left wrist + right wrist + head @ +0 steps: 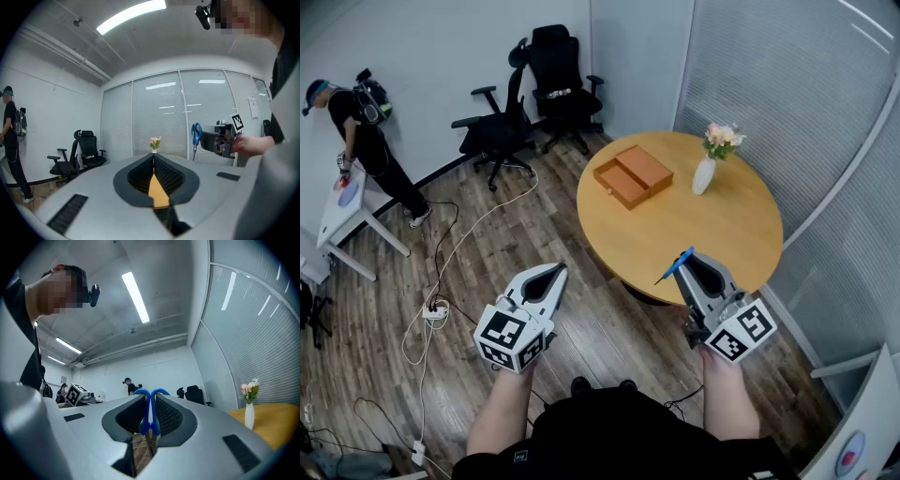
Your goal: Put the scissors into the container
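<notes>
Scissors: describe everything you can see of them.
The scissors have blue, plastic-looking handles with two loops and grey metal blades, which are closed. The right gripper holds them with its jaws pinched on the handles just below the loops, which poke out past the jaw tips. In the left gripper view they hang roughly upright, loops up and blades down. They are in the air near the edge of the round table and touch only the jaws.
</notes>
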Motion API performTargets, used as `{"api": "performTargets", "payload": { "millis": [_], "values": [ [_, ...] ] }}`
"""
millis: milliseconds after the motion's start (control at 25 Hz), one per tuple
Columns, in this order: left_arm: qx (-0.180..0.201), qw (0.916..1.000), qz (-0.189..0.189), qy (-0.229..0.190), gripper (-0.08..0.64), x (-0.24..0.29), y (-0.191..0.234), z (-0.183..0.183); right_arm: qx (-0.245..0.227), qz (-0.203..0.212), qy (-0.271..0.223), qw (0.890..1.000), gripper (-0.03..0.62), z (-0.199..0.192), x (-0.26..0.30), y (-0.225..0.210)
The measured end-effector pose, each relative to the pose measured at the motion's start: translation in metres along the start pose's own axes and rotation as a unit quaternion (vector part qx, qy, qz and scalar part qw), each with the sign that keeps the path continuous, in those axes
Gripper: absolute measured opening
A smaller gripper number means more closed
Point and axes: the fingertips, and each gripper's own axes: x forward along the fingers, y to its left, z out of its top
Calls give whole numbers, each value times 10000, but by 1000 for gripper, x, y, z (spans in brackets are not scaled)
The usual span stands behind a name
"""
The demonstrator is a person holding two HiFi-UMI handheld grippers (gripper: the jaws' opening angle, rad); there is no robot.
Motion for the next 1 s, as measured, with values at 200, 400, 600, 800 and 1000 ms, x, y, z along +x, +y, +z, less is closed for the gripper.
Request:
{"api": "performTargets", "payload": {
  "millis": [200, 400, 600, 800, 1000],
  "values": [
    [-83, 10000, 21, -37, 14, 0, 4, -7, 219, -71, 13, 9997, 83, -14, 1, -5],
    [-121, 9999, 9, -66, 14, -15, 17, -10, 339, -170, -14, 9993, 83, -17, 10, 4],
    [-98, 9999, -66, -93, 14, -29, 29, -12, 634, -231, -184, 9976, 84, -20, 30, 8],
    [-155, 9998, -82, -105, 14, -53, 48, -25, 733, -144, -156, 9971, 84, -34, 54, 31],
    [-214, 9997, -61, -90, 14, -71, 73, -33, 834, -82, -55, 9965, 84, -44, 78, 52]
  ]
}}
